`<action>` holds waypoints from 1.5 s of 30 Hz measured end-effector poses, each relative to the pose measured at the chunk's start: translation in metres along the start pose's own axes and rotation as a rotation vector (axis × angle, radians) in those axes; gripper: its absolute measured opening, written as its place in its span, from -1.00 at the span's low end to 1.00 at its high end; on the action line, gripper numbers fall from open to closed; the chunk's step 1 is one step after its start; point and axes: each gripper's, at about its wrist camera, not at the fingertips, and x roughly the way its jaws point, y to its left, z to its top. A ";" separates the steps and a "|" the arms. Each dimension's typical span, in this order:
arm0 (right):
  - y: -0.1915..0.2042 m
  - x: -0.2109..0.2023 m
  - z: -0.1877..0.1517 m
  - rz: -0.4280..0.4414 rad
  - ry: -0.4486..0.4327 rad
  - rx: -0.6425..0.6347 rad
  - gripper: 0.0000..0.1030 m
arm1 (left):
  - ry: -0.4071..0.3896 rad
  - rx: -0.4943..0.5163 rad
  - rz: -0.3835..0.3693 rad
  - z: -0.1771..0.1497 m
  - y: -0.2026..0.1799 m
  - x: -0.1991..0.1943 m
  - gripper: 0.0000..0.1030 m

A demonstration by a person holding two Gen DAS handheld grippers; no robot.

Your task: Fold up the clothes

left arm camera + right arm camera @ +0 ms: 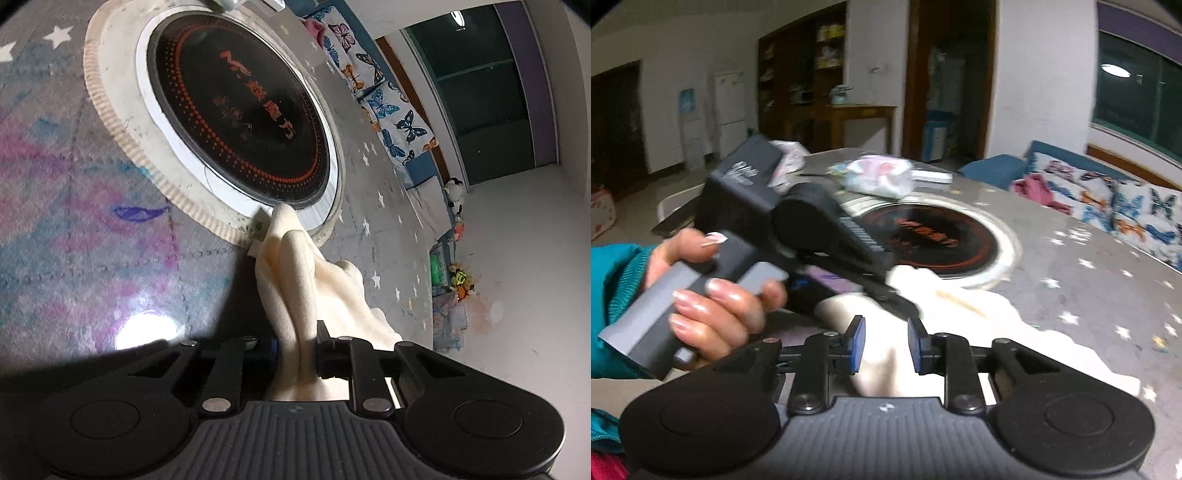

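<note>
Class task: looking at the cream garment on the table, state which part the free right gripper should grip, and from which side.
Grip the cream garment at its loose outer edge lying flat on the table, coming from the right; the left gripper already pinches the bunched end.

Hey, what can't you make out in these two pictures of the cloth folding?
Cream cloth, left wrist view: bunched, lower part hidden by the left gripper; garment type unclear.
Left gripper's tips, right wrist view: motion-blurred.
Pale bundle across the table, right wrist view: too blurred to identify.
</note>
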 end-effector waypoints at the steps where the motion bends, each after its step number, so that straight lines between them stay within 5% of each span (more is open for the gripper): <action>1: -0.007 -0.003 -0.001 -0.027 -0.001 0.014 -0.55 | -0.002 0.008 0.004 0.000 -0.001 0.000 -0.62; 11: -0.104 -0.018 -0.041 -0.313 0.039 0.285 -0.37 | -0.013 0.054 0.027 0.000 -0.007 0.000 -0.62; 22: -0.162 -0.005 -0.080 -0.319 0.022 0.534 -0.18 | -0.022 0.110 0.060 0.000 -0.016 0.002 -0.62; 29: -0.158 -0.006 -0.078 -0.289 0.007 0.527 -0.78 | -0.040 0.190 0.105 -0.002 -0.028 0.005 -0.62; 45: -0.167 -0.066 -0.059 -0.484 -0.074 0.457 -0.81 | 0.000 0.408 0.044 -0.022 -0.114 0.036 -0.65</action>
